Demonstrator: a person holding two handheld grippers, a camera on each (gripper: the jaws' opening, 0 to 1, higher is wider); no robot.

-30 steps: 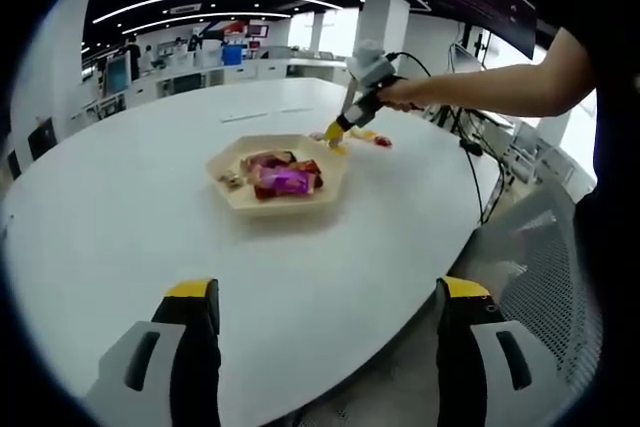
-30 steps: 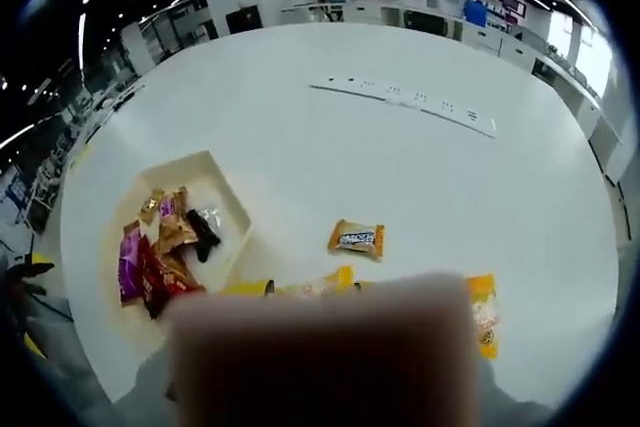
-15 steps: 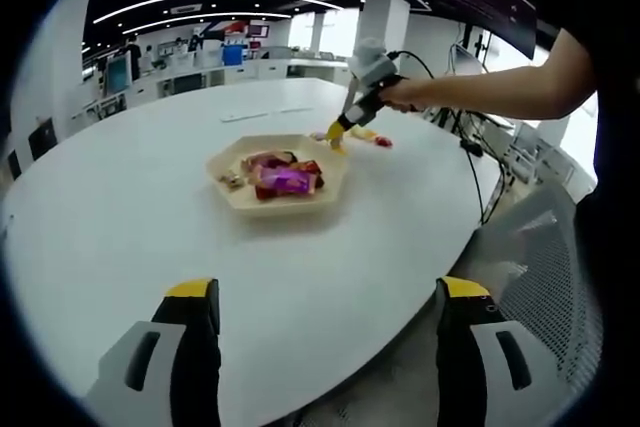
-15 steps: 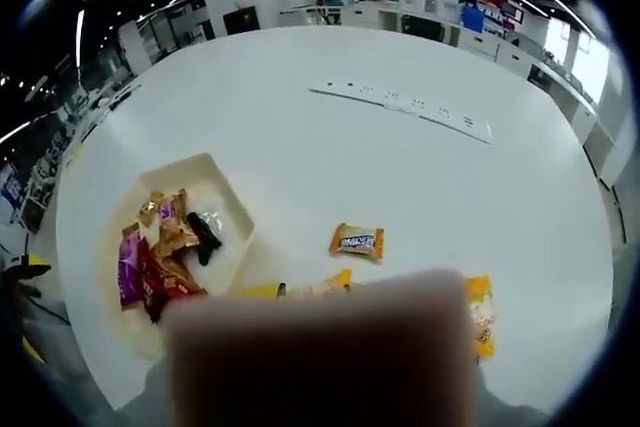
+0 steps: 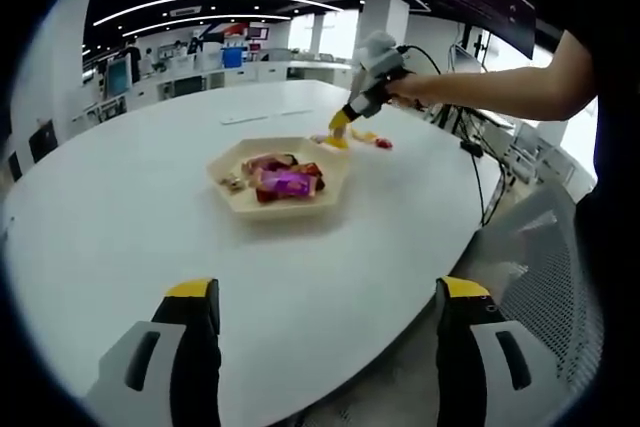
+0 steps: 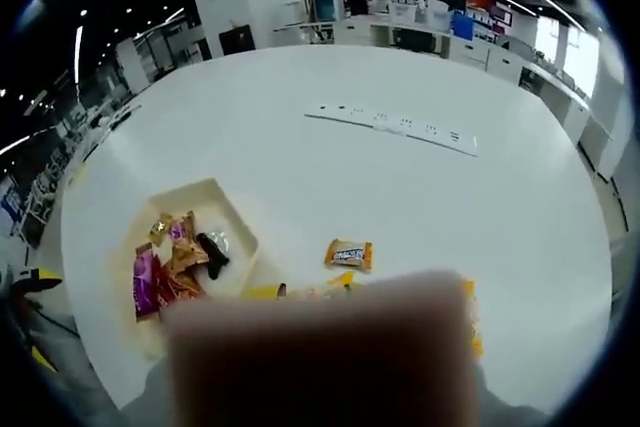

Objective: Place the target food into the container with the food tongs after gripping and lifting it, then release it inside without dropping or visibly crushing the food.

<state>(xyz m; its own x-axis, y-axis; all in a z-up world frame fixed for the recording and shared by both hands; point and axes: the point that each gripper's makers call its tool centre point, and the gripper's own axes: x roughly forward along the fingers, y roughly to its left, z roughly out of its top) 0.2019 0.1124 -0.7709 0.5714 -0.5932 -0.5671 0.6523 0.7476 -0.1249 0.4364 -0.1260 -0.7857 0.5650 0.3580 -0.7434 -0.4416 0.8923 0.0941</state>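
While the left tongs (image 5: 320, 347) hang wide open over the near edge of the white surface (image 5: 120, 207), gripping nothing and well apart from everything else, the right tongs (image 5: 340, 125) are held out by the person's arm (image 5: 500, 82) to the far side of the tray (image 5: 240, 202), their yellow tips just above the loose wrapped snacks lying there. Seen from the left gripper view, the tips appear close together around something yellow, though whether they truly clamp a snack cannot be told; in the right gripper view a blurred block hides the tips. From that view the tray (image 6: 225, 209), already holding purple, gold and dark wrappers, lies to the left of the tongs; an orange wrapped snack (image 6: 349, 253) rests alone on the surface (image 6: 420, 197) ahead, its long axis running across the view, and yellow wrappers (image 6: 300, 290) peek out just at the block's upper edge. The right tongs are judged far nearer the loose food, and the tray lies just beside them toward the left tongs, so a short carry that way would bring a held snack over its rim.
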